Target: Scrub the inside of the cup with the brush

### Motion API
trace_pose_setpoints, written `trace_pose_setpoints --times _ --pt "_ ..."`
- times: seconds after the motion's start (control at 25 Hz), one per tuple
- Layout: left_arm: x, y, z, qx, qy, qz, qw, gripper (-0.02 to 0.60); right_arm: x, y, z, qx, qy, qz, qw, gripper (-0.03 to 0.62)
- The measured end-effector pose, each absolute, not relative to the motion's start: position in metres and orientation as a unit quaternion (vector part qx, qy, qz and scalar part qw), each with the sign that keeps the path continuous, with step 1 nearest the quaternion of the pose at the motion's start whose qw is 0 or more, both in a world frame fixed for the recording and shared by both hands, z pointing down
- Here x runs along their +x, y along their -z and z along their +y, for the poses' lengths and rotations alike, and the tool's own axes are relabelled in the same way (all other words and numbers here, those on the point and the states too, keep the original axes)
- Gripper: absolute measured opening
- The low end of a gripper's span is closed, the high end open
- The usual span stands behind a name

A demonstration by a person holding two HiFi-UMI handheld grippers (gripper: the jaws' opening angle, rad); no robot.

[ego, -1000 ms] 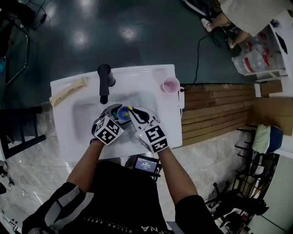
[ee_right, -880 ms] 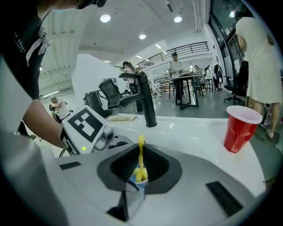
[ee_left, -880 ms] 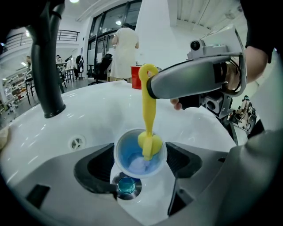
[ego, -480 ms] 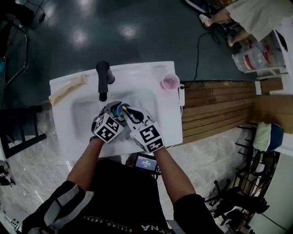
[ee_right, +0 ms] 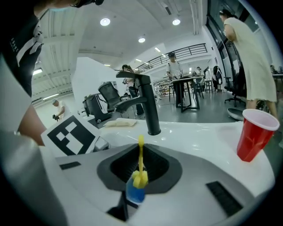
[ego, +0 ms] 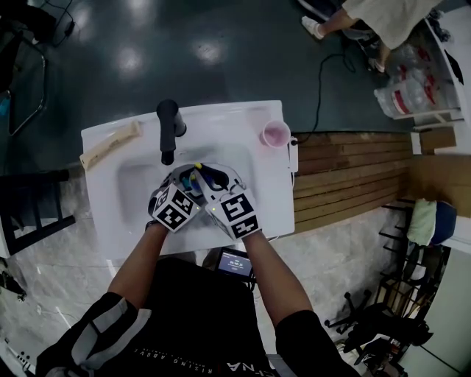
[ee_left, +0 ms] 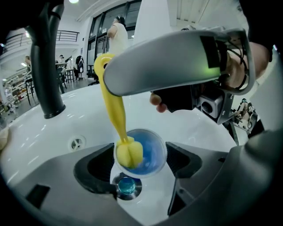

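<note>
A person stands at the near edge of a white sink table (ego: 107, 224) and works two hand-held tools together over its basin (ego: 136, 180). The left claw (ee_left: 140, 161) is pinched on a small blue cup (ee_left: 151, 152), one jaw on each side of its wall, with the open mouth turned towards that claw's camera. The cup hangs just above the drain (ee_left: 127, 186), in the middle of the basin.

The right claw (ee_right: 139, 168) is pressed together on the handle of a yellow brush (ee_left: 116, 114). The handle slants down from that claw, and the brush's yellow foam head sits inside the cup, against the left part of its inner wall. In the head view the two marker cubes lie side by side, nearly touching, with both claws pointing towards the far edge.

A black faucet (ego: 168, 129) rises at the middle of the far edge, its spout reaching over the basin towards the tools. A red cup (ee_right: 255, 132) stands upright near the far right corner of the table, well apart from the work. A beige oblong object (ego: 109, 145) lies along the far left corner. Beyond the table a second person (ego: 383, 18) stands on the dark floor.
</note>
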State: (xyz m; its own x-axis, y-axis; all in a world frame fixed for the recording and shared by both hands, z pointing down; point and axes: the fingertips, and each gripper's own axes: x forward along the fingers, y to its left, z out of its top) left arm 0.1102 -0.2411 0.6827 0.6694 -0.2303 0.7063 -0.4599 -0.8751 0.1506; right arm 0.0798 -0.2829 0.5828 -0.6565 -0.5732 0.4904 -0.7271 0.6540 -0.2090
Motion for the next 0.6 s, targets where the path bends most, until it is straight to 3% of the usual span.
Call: trace_pose_setpoints --times 0.6 --pt "0.109 -0.682 -0.242 0.901 -0.356 -0.191 0.160 0.362 0.108 -0.591 -0.276 0.382 -0.206 -0.875 0.213 0.040"
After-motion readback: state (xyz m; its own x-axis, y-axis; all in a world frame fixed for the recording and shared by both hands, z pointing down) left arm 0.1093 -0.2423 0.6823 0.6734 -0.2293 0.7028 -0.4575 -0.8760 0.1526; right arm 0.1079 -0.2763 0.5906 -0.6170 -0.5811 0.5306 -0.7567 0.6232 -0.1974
